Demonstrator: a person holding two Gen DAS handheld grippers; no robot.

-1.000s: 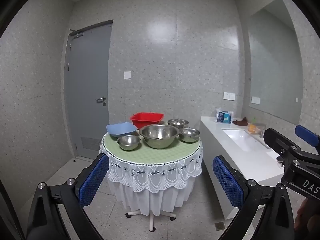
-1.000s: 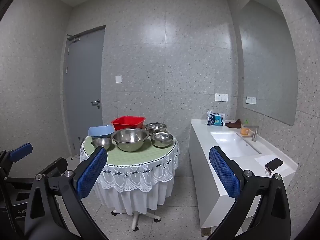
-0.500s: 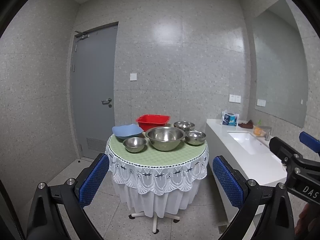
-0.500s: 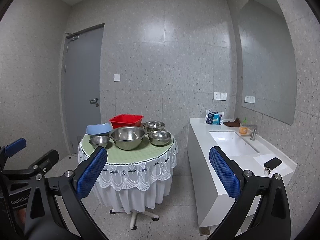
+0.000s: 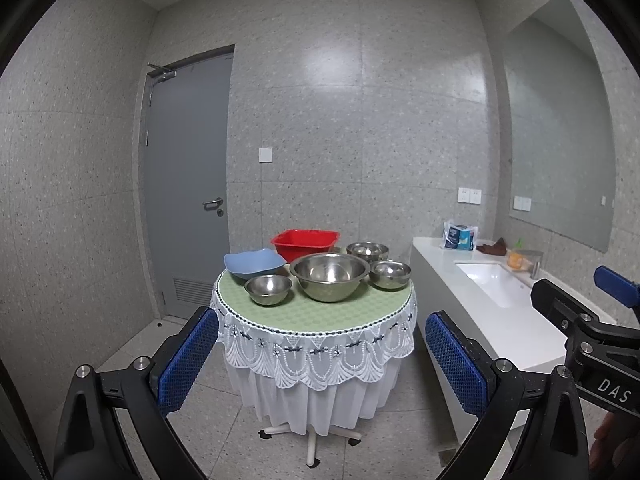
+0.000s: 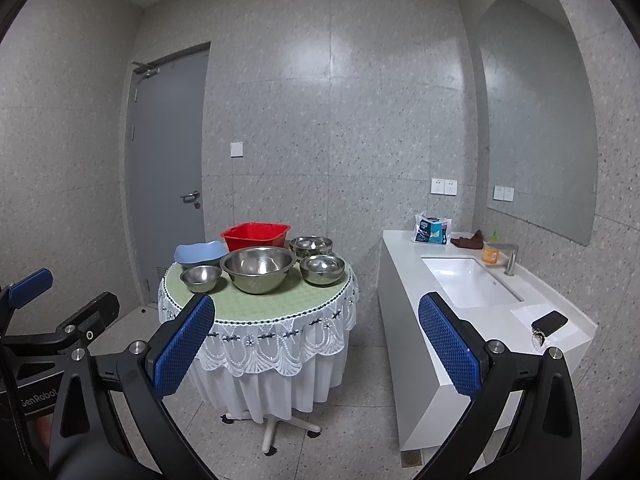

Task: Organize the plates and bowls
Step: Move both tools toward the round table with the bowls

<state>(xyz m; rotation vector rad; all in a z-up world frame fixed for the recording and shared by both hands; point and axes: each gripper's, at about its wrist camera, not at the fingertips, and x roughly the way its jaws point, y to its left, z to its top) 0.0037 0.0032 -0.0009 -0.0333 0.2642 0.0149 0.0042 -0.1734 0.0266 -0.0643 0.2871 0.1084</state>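
A round table (image 5: 320, 312) with a green top and white lace cloth stands ahead. On it are a large steel bowl (image 5: 329, 276), a small steel bowl (image 5: 268, 289) at front left, two small steel bowls (image 5: 390, 274) (image 5: 367, 251) at right, a blue bowl (image 5: 254, 263) and a red tub (image 5: 305, 242). The same set shows in the right wrist view, with the large bowl (image 6: 258, 268) in the middle. My left gripper (image 5: 322, 360) is open and empty, well short of the table. My right gripper (image 6: 316, 344) is open and empty too.
A white counter (image 6: 408, 292) with a sink (image 6: 468, 282) runs along the right wall, holding a tissue pack (image 6: 431, 232), a brown cloth, an orange cup and a phone (image 6: 550, 321). A grey door (image 5: 186, 184) is at the left. The table stands on a star base (image 5: 310, 436).
Both grippers have moved closer to the table and the view has shifted slightly; the table and bowls appear larger. Nothing on the table has moved.
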